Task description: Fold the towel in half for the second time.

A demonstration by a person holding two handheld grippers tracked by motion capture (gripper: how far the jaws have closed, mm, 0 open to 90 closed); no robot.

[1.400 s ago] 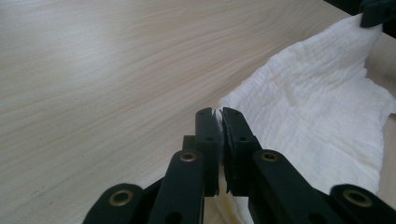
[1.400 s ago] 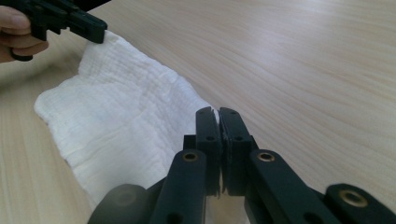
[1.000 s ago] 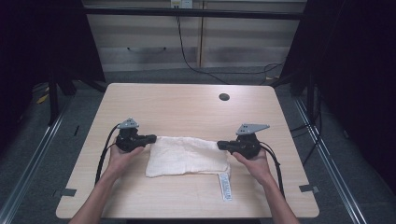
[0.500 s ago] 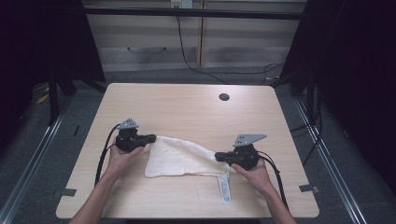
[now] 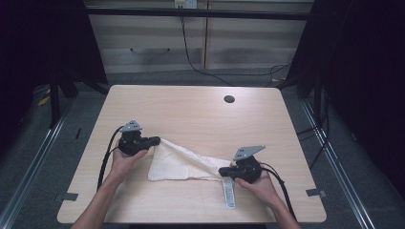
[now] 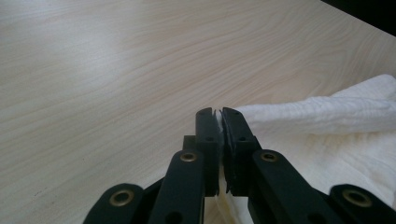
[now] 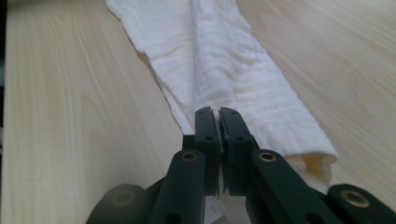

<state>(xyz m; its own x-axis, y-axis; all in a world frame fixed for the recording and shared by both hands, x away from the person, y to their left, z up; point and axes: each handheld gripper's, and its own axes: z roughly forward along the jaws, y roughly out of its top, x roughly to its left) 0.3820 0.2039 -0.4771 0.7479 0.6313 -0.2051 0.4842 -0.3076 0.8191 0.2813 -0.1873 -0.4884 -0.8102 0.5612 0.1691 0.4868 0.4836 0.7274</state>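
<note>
Cloth [image 5: 184, 164] lies on the near half of the surface [image 5: 191, 114], stretched on a diagonal btw the two hands. Left hand-held gripper [image 5: 152, 141] has its jaws clamped on the cloth's upper-left corner, a sliver of white fabric showing btw them in the left gripper view [image 6: 215, 122]. Right hand-held gripper [image 5: 224, 171] is pinched tight on the lower-right end, close to the near edge; in the right gripper view [image 7: 216, 119] the cloth [image 7: 224, 70] runs away from the jaws as a folded strip. Plenty of open room: whole far half of the surface is bare light wood, w/ just a small dark hole [image 5: 229, 99] near the far edge, right of centre. A white tag [image 5: 229, 193] lies flat just beside the right hand [image 5: 255, 183], touching or nearly touching the cloth end, can't tell which. Room around is dark; cabinet [image 5: 191, 43] behind w/ a cable [image 5: 191, 57] hanging down; metal rails [image 5: 43, 143] on the floor either side.
</note>
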